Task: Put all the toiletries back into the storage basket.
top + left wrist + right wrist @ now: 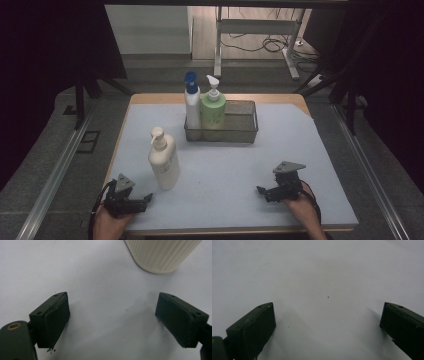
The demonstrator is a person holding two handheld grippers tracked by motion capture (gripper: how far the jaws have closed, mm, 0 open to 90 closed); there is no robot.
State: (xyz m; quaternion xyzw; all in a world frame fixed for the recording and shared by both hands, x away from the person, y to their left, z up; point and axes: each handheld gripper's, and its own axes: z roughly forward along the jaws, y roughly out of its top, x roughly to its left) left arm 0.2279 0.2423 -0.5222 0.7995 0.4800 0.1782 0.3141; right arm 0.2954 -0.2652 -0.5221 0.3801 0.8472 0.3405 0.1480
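Observation:
A cream pump bottle [163, 160] stands upright on the pale mat at the front left; its ribbed base [162, 255] shows at the top of the left gripper view. A wire basket [242, 125] at the back middle holds a white bottle with a blue cap [192, 102] and a green pump bottle [213, 110], both in its left half. My left gripper [148, 199] rests at the front left, just below the cream bottle, open [113, 320] with nothing between its jaws. My right gripper [260, 191] lies at the front right, open [327, 325] over bare mat.
The pale mat [280, 160] covers a wooden table [295, 98]. Metal rails run along both sides of the table. Beyond it stand a white desk frame [255, 30] and loose cables on the floor. The basket's right half holds nothing.

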